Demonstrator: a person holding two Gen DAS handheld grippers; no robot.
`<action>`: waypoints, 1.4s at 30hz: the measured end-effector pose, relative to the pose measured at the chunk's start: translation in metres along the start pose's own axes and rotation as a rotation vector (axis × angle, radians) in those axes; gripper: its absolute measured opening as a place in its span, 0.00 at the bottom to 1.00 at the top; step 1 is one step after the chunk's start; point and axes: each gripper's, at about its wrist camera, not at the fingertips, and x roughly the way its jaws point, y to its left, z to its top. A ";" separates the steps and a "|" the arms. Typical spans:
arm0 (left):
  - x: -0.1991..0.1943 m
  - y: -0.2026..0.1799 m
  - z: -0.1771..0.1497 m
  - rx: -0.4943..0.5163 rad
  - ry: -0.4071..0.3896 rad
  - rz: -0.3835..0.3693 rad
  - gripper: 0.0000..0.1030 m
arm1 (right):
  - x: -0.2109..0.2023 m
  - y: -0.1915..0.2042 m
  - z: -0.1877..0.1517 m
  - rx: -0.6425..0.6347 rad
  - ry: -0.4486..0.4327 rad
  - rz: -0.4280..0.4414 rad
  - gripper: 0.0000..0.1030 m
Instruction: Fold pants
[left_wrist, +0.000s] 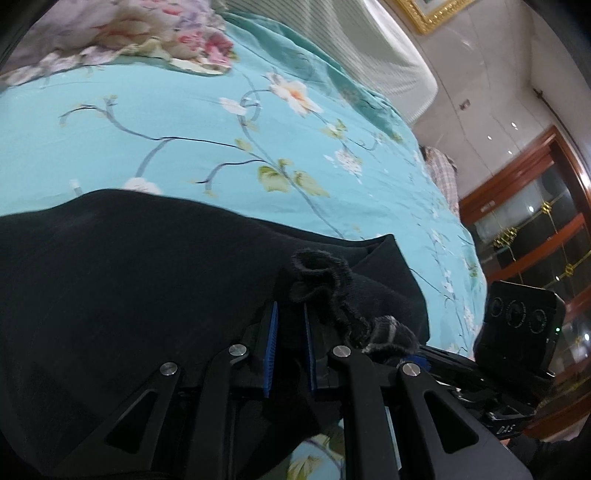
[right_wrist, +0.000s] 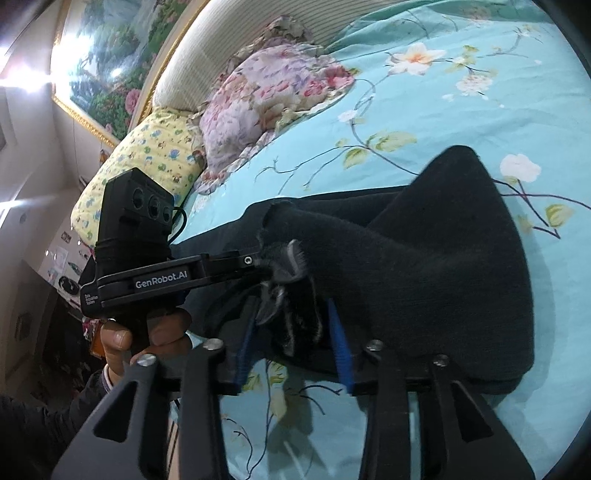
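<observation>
Black pants (left_wrist: 129, 288) lie on a turquoise floral bedspread (left_wrist: 207, 122). In the left wrist view my left gripper (left_wrist: 290, 314) has its blue pads close together on a fold of the pants' edge, with a frayed hem (left_wrist: 325, 280) bunched just beyond the fingertips. In the right wrist view the pants (right_wrist: 443, 266) are bunched and partly lifted. My right gripper (right_wrist: 291, 314) holds its blue pads apart around a frayed hem (right_wrist: 291, 325); I cannot tell whether they pinch it. My left gripper body (right_wrist: 155, 280) shows in a hand at the left.
A floral quilt (right_wrist: 266, 96) and a yellow pillow (right_wrist: 147, 158) lie by the padded headboard (right_wrist: 192, 62). The bed's edge (left_wrist: 458, 236) drops off toward a wooden cabinet (left_wrist: 535, 229). The right gripper body (left_wrist: 517, 325) sits close at the left gripper's right.
</observation>
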 end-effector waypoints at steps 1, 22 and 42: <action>-0.006 0.002 -0.003 -0.014 -0.013 0.020 0.15 | 0.000 0.003 0.000 -0.008 0.002 -0.002 0.43; -0.132 0.053 -0.080 -0.331 -0.300 0.199 0.56 | 0.021 0.068 0.017 -0.165 0.065 0.095 0.45; -0.227 0.122 -0.145 -0.579 -0.483 0.357 0.65 | 0.090 0.150 0.035 -0.387 0.196 0.137 0.48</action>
